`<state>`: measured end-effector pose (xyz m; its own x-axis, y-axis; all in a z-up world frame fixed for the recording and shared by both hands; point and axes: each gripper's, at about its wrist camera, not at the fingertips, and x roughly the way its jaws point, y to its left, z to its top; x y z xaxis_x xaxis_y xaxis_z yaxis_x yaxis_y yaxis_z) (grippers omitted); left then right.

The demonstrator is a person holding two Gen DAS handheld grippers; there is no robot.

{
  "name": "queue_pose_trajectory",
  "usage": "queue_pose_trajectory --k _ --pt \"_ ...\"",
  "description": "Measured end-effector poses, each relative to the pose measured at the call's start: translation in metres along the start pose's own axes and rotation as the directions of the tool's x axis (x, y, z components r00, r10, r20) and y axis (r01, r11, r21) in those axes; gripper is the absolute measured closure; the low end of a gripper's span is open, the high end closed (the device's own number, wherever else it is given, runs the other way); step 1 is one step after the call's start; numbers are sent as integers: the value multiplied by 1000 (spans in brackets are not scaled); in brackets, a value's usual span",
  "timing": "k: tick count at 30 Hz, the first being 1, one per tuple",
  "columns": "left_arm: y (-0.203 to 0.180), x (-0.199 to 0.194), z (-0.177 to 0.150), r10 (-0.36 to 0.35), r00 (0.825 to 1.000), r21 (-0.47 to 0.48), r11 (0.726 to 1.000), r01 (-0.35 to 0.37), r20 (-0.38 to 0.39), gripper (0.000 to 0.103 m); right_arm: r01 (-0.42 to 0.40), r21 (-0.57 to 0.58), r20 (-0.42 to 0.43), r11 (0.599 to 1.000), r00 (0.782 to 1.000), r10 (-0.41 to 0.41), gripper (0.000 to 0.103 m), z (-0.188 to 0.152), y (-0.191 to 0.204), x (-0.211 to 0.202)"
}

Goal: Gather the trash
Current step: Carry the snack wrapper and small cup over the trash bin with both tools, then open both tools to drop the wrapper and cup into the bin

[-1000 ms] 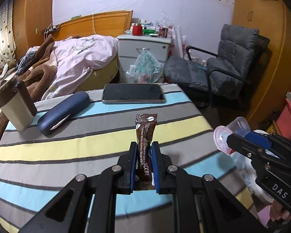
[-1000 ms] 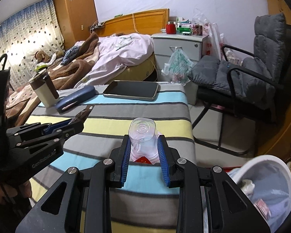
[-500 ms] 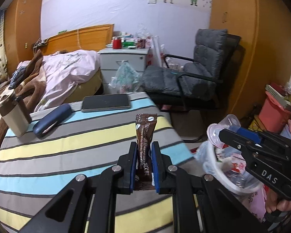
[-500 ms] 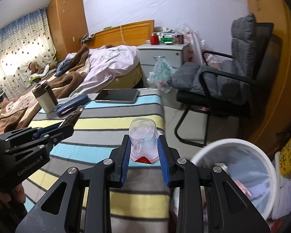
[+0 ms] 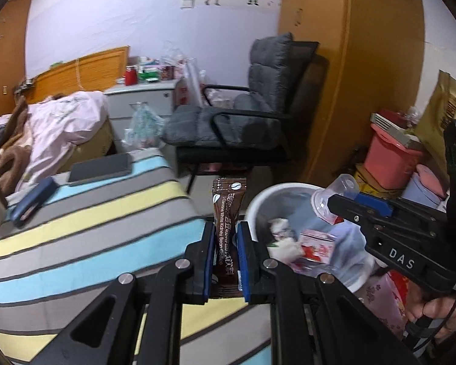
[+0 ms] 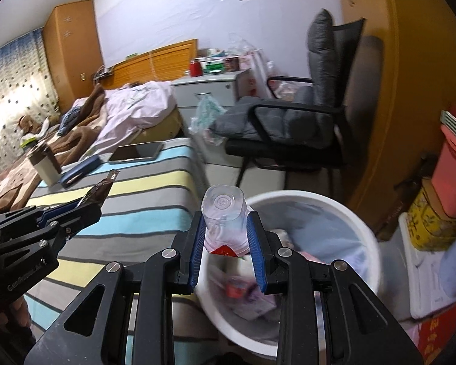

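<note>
Left wrist view: left gripper (image 5: 225, 261) jaws clamp a brown coffee sachet (image 5: 228, 222) upright at the striped worktop (image 5: 76, 228) edge, just beside the white round plastic bin (image 5: 258, 203); likely carried for dumping.

Right wrist view: right gripper (image 6: 226, 243) jaws pinch a clear plastic cup (image 6: 225, 216), base forward, over the bin's near rim, ready to drop.

1. We see a counter (image 5: 85, 213) with a cloth of grey, yellow and blue stripes.
2. A dark tablet (image 5: 101, 168) lies flat at its far edge.
3. A blue case (image 5: 33, 202) lies near the tablet.
4. A cup with a brown lid (image 6: 44, 165) stands just beside the case.
5. A white bin (image 6: 361, 231) sits on the floor beside the counter.
</note>
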<state>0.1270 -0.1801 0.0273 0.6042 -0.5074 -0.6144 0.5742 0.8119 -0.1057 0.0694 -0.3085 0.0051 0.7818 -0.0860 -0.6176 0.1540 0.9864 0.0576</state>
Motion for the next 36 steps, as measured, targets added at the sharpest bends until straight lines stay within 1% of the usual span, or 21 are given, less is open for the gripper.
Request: queue_pose_trajectory --k 7,14,19,23,25,27,30,32,33,34,35,36 --pt "-37 22 -5 -63 997 22 998 64 -45 87 71 38 -37 997 997 -70 72 -12 -35 0" --pt "-66 44 -15 -100 990 46 993 105 -99 87 104 57 -90 993 991 -99 72 -28 -57 8" --pt "-80 56 -20 -102 986 60 992 111 -129 87 117 69 -124 991 986 -108 72 -35 -69 12" --pt "-83 60 -20 -106 984 56 992 115 -142 87 136 57 -137 989 982 -127 72 -37 -74 14" --pt "-83 62 -20 -110 983 58 991 120 -146 87 132 62 -145 989 982 -122 72 -38 -75 15" --pt "-84 64 -20 -95 984 60 993 105 -151 86 134 63 -153 989 981 -123 72 -39 -77 17" --pt "-82 67 -22 -92 982 49 994 101 -162 86 139 71 -159 988 979 -127 71 -39 -81 18" --pt "-82 68 -22 -79 983 49 995 89 -165 85 137 80 -164 987 979 -123 69 -39 -83 20" --pt "-81 68 -22 -79 983 48 995 88 -165 84 138 82 -169 987 978 -122 62 -39 -84 21" --pt "-81 68 -22 -82 983 45 995 90 -166 80 140 83 -172 987 977 -124 53 -39 -85 21" --pt "-80 69 -22 -86 982 39 995 94 -166 76 145 82 -169 986 977 -130 49 -40 -85 21" --pt "-79 68 -22 -90 982 30 995 97 -165 63 146 86 -167 986 977 -130 46 -40 -86 20"
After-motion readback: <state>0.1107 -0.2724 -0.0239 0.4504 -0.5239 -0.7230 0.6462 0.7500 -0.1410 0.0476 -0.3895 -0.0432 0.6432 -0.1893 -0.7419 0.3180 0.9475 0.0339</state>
